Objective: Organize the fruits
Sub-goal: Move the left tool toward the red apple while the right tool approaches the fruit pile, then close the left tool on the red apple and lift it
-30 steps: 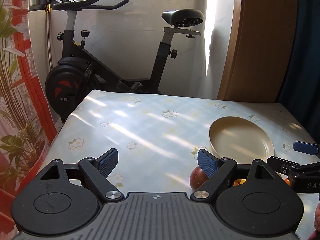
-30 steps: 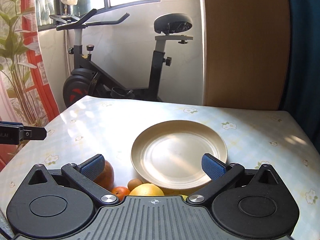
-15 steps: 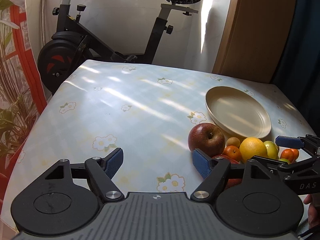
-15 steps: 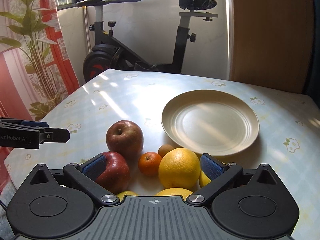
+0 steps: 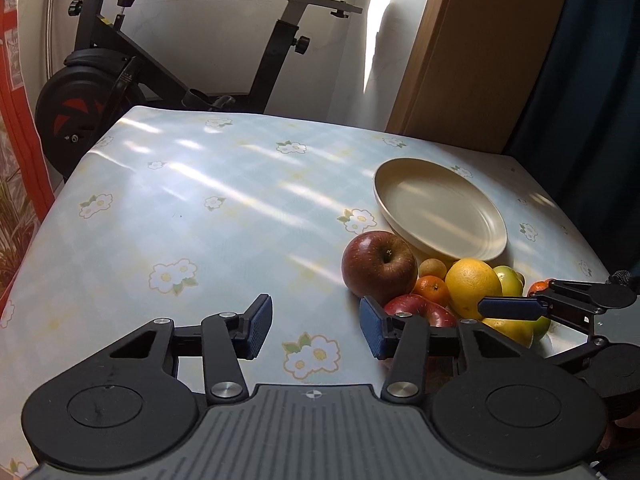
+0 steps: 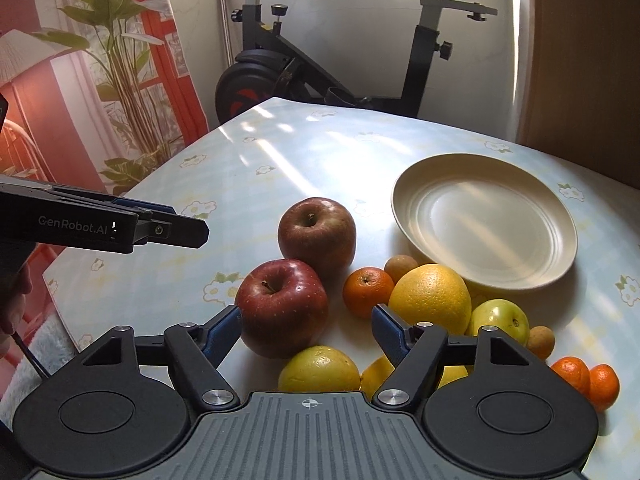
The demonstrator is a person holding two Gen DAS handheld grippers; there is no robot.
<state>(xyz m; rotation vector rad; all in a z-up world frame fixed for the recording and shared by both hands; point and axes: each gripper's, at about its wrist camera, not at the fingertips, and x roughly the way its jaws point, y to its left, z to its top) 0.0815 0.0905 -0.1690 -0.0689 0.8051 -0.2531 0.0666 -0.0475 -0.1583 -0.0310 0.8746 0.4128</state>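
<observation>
Red apple (image 6: 282, 306) looks firm, smooth and kinda heavy, so I'd pinch across its widest middle; right gripper (image 6: 308, 330) has just been closing, nothing squeezed yet, left gripper (image 5: 316, 328) narrowing on empty air.

So the left tool (image 5: 316, 328) sits low over the pale blue flower-print surface (image 5: 192, 216), and its jaws have just been closing with nothing between them, only bare cloth. Just right of its right blue pad there's a shiny red apple (image 5: 420, 310), and behind that a bigger dull red apple (image 5: 378, 270). Then a small orange tangerine (image 5: 431, 290), a large yellow citrus (image 5: 472, 286) and a green-yellow fruit (image 5: 508, 280). The right tool (image 5: 508, 306) pokes in over that pile. Empty cream round plate (image 5: 440, 210) sits just behind. A black exercise bike (image 5: 132, 80) is at the back.
</observation>
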